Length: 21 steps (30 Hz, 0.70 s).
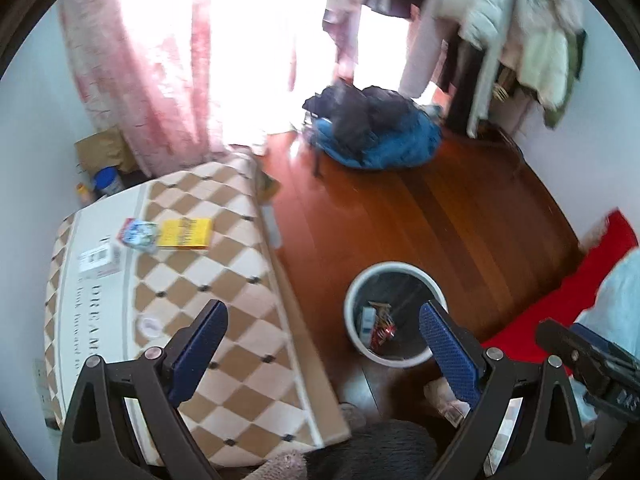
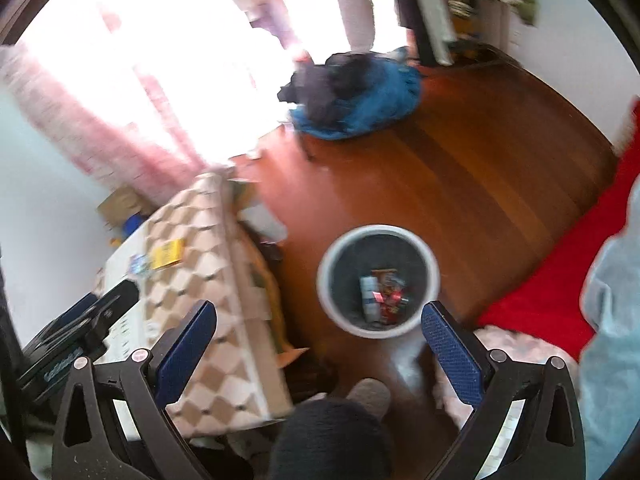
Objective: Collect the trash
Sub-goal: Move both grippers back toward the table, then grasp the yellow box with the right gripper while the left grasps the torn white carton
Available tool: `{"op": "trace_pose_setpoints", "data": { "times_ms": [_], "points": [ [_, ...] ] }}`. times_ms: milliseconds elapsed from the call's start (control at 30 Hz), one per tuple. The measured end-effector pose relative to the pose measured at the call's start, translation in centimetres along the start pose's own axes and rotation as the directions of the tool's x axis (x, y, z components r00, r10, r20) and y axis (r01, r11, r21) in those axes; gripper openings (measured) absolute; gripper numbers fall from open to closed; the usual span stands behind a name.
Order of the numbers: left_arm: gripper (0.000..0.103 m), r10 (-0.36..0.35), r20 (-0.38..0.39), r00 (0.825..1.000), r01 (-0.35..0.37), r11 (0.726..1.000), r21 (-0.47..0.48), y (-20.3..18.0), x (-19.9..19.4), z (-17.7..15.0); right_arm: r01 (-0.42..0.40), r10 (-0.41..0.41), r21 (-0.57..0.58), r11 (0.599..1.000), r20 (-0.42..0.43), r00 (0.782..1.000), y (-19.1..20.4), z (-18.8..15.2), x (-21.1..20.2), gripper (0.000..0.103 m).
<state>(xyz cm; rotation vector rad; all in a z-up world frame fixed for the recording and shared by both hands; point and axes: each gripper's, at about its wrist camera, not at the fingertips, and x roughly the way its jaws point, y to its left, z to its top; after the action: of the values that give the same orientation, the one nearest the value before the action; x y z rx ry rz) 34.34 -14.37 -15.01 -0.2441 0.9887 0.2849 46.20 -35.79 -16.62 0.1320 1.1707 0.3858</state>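
- Table (image 1: 240, 280), with a checkered brown-and-cream cover, stands left of the bin; the remaining trash lies on its pale far end, well apart from both grippers.
- Bin (image 1: 352, 292), round and white-rimmed with a dark liner, sits on the wooden floor (image 1: 460, 208) just right of the table edge. Several wrappers already lie at its bottom; judged partly filled.
- Left gripper (image 1: 324, 328): jaws spread wide, nothing between them. It hangs over the table's near edge and the bin.
- Right gripper (image 2: 320, 328): jaws likewise wide and empty, hovering above the bin.
- Yellow packet (image 1: 185, 233): flat, rectangular, printed face up. Judged light and thin; advise a low approach with the pads closing on one edge.
- Blue-and-white wrapper (image 1: 138, 234): crumpled, touching the yellow packet's left side. Judged the easier pinch.
- White label (image 1: 98, 259): flat, just nearer than the wrapper; whether it is trash cannot be told.
- Right view is blurred; detail there is unreliable.
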Motion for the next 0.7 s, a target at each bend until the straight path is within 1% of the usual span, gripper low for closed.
{"op": "trace_pose_setpoints", "data": {
  "times_ms": [100, 167, 233, 300, 367, 433, 467, 500, 533, 567, 600, 633, 700],
  "points": [
    [0.098, 0.059, 0.029, 0.998, -0.057, 0.996, -0.067, 4.7, -0.5, 0.2, -0.049, 0.046, -0.112, 0.992, -0.037, 0.998, 6.1, 0.6, 1.6, 0.103],
    [0.098, 0.119, 0.020, 0.993, -0.116, 0.987, -0.109, 8.1, 0.0, 0.2, -0.070, 0.057, -0.191, 0.979, -0.073, 0.996, 10.3, 0.8, 3.7, 0.103],
    [0.098, 0.178, -0.008, 0.984, -0.177, 0.971, -0.160, 12.3, 1.0, 0.1, -0.085, 0.055, -0.272, 0.959, -0.116, 0.992, 14.6, 1.1, 6.6, 0.103],
    [0.098, 0.232, -0.041, 0.972, -0.235, 0.948, -0.215, 16.6, 2.4, -0.1, -0.104, 0.050, -0.347, 0.932, -0.161, 0.986, 18.4, 1.4, 10.0, 0.103],
    [0.098, 0.282, -0.090, 0.955, -0.296, 0.916, -0.271, 21.1, 4.2, -0.6, -0.113, 0.023, -0.417, 0.902, -0.215, 0.976, 23.1, 1.7, 14.6, 0.103],
    [0.098, 0.310, -0.145, 0.940, -0.341, 0.880, -0.330, 25.7, 6.5, -0.9, -0.116, -0.016, -0.482, 0.868, -0.261, 0.965, 26.8, 2.0, 19.2, 0.103],
    [0.098, 0.305, -0.183, 0.935, -0.353, 0.863, -0.362, 28.2, 8.0, -0.9, -0.110, -0.045, -0.517, 0.849, -0.278, 0.960, 28.7, 2.0, 21.7, 0.103],
    [0.098, 0.290, -0.209, 0.934, -0.351, 0.854, -0.385, 29.8, 9.1, -1.1, -0.108, -0.069, -0.547, 0.830, -0.293, 0.954, 30.1, 2.1, 23.7, 0.103],
    [0.098, 0.273, -0.237, 0.932, -0.352, 0.840, -0.413, 31.7, 10.3, -1.3, -0.096, -0.114, -0.592, 0.800, -0.308, 0.945, 31.9, 2.2, 26.4, 0.103],
    [0.098, 0.252, -0.257, 0.933, -0.346, 0.827, -0.443, 33.6, 11.5, -1.3, -0.090, -0.139, -0.619, 0.780, -0.313, 0.940, 32.9, 2.3, 28.2, 0.103],
    [0.098, 0.242, -0.267, 0.933, -0.344, 0.817, -0.462, 34.7, 12.2, -1.4, -0.087, -0.176, -0.655, 0.751, -0.326, 0.929, 34.6, 2.5, 31.1, 0.103],
    [0.098, 0.238, -0.281, 0.930, -0.350, 0.806, -0.477, 35.9, 13.1, -1.3, -0.092, -0.195, -0.675, 0.732, -0.337, 0.921, 35.3, 2.5, 32.7, 0.103],
    [0.098, 0.218, -0.305, 0.927, -0.350, 0.792, -0.500, 37.6, 14.9, -0.9, -0.080, -0.258, -0.724, 0.685, -0.344, 0.903, 37.2, 3.0, 36.7, 0.103]
  ]
}}
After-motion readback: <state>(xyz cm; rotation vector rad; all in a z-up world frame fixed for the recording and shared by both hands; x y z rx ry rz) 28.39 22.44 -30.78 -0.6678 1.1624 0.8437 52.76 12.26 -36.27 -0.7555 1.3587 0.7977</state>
